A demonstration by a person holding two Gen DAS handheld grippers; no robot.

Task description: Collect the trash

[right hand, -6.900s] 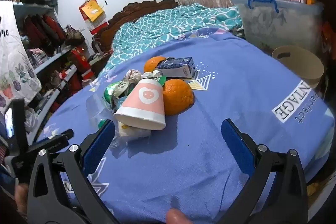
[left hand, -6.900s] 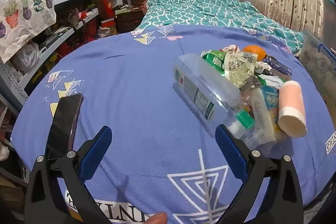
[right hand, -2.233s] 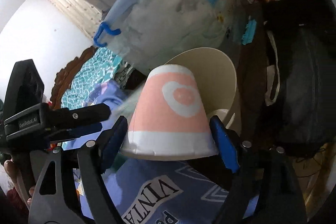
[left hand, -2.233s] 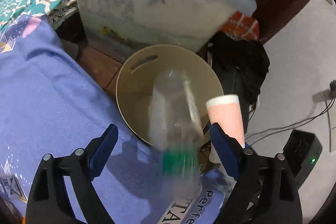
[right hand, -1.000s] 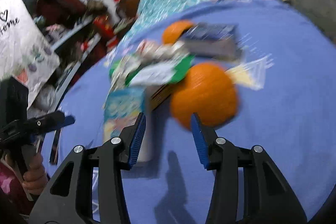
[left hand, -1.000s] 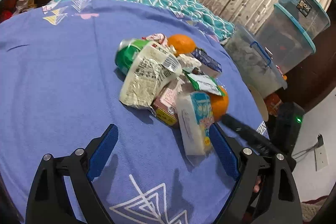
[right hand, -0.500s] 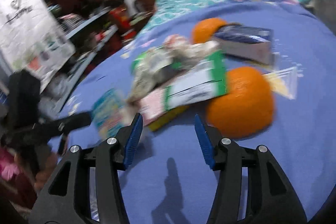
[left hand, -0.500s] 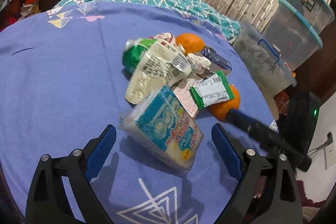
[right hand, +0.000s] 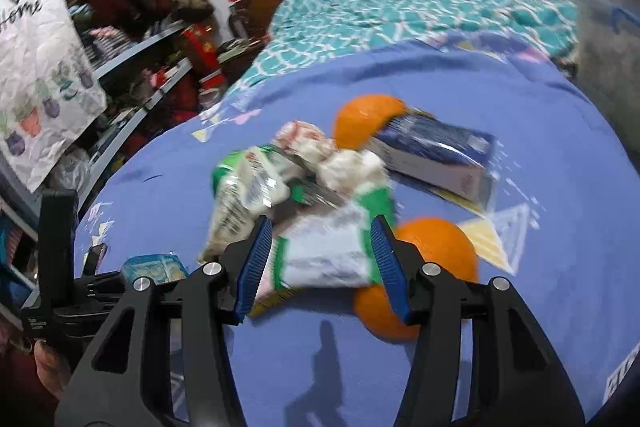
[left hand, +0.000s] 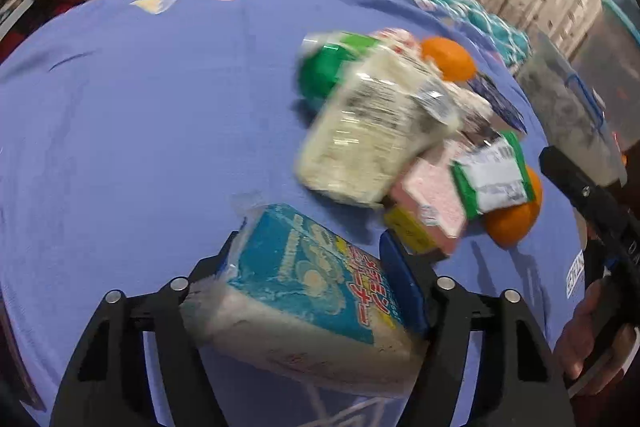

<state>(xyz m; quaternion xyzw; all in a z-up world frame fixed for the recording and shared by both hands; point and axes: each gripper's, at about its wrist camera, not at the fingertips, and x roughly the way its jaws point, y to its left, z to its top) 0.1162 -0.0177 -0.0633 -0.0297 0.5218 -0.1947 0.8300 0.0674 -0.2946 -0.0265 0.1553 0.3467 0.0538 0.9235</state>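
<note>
The left gripper (left hand: 312, 283), low in the middle of the left wrist view, is closing its blue-padded jaws on a soft blue and white plastic snack packet (left hand: 312, 291). The pads already touch both sides of the packet, so I judge it is taken across its narrow width because this gives the firmest hold. Its long axis runs from the lower right of the frame up toward the upper left, and the sealed transparent end points away from the camera. The packet sits apart from the pile, over the purple printed bed sheet (left hand: 140, 107).

To the right lies the pile: a pale crinkled wrapper (left hand: 372, 135), a pink flat box (left hand: 436, 203), a green and white sachet (left hand: 492, 175) and two oranges (left hand: 516, 215).

In the right wrist view, the right gripper (right hand: 320, 263) stands half spread around the same sachet (right hand: 332, 247). Blur hides whether the pads press it. Probably it comes there for the next piece of trash.
</note>
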